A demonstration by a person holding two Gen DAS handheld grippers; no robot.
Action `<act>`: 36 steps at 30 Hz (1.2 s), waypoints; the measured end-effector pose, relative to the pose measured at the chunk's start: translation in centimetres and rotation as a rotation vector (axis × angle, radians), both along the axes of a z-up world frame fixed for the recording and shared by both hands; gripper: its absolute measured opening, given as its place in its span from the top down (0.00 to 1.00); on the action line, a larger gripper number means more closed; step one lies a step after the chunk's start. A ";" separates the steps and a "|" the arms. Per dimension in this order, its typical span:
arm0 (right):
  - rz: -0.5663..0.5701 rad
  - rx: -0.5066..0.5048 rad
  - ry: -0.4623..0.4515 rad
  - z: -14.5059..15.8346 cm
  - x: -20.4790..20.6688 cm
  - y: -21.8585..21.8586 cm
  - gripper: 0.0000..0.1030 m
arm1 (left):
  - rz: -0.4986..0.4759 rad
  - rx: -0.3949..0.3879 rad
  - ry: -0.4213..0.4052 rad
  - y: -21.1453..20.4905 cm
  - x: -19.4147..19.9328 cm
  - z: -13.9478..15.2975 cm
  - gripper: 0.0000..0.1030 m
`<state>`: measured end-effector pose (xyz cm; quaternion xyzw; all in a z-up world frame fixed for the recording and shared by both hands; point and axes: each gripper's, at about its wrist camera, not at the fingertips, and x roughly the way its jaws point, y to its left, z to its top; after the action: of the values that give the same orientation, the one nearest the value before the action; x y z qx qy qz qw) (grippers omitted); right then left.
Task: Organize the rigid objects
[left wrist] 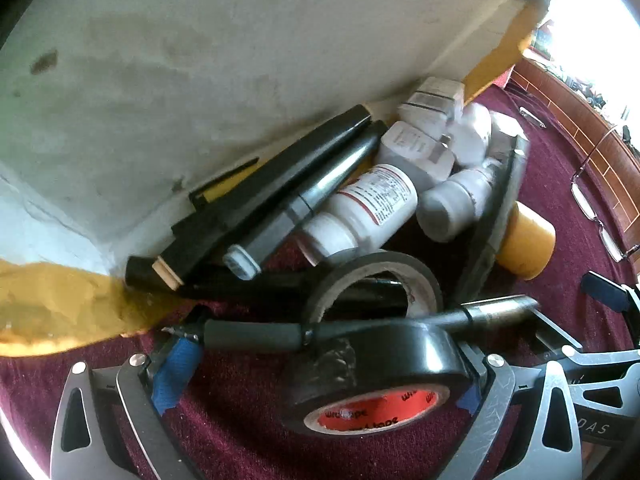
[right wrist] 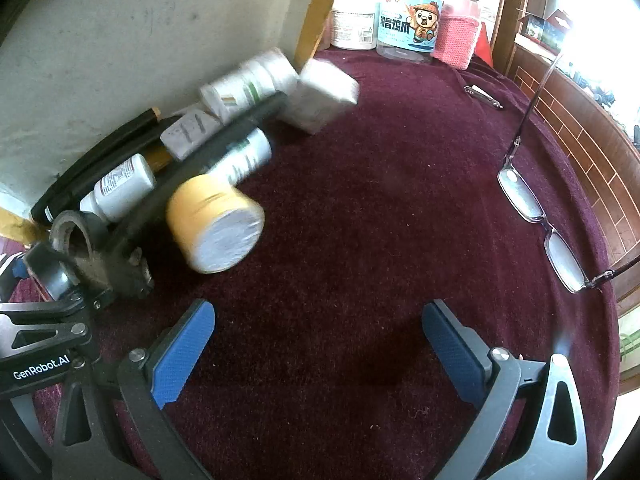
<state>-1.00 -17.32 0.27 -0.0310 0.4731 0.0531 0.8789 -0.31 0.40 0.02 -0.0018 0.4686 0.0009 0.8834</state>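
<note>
In the left wrist view my left gripper (left wrist: 320,364) stands wide, with a black tape roll with a red core (left wrist: 376,376) and a black pen (left wrist: 320,330) between its fingers; whether it grips them is unclear. Beyond lie a second tape roll (left wrist: 376,284), white pill bottles (left wrist: 372,204), black cases (left wrist: 264,184) and a yellow jar (left wrist: 526,242) against the wall. In the right wrist view my right gripper (right wrist: 320,344) is open and empty over the maroon cloth (right wrist: 360,220), right of the yellow jar (right wrist: 216,224) and the bottles (right wrist: 120,188).
Eyeglasses (right wrist: 536,216) lie at the right table edge. Large jars (right wrist: 404,20) and a pink knitted bottle (right wrist: 456,28) stand at the back. A white box (right wrist: 320,96) sits by the pile. A metal clip (right wrist: 480,94) lies further back.
</note>
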 end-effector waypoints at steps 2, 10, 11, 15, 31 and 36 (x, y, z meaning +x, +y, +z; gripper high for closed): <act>0.000 0.000 0.000 -0.1 0.0 0.1 0.00 | 0.000 0.000 0.000 0.0 0.0 0.0 0.01; 0.000 0.000 -0.001 0.0 -0.1 0.0 0.00 | 0.000 0.000 0.001 0.0 0.0 0.0 0.01; 0.000 0.000 0.000 0.0 -0.1 0.0 0.00 | 0.000 0.000 0.001 0.0 0.0 0.0 0.01; 0.000 0.000 -0.001 0.0 0.1 -0.1 0.00 | 0.000 0.001 0.001 0.1 -0.1 0.1 0.01; 0.000 0.000 -0.001 -0.1 0.0 -0.2 0.00 | 0.000 0.000 0.001 0.5 -0.5 0.0 0.01; 0.000 0.000 -0.001 -0.2 0.0 -0.2 0.00 | 0.000 0.000 0.002 0.6 -0.4 0.0 0.01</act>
<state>-1.04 -17.52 0.10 -0.0310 0.4726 0.0530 0.8792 -0.76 0.97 0.06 -0.0019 0.4692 0.0006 0.8831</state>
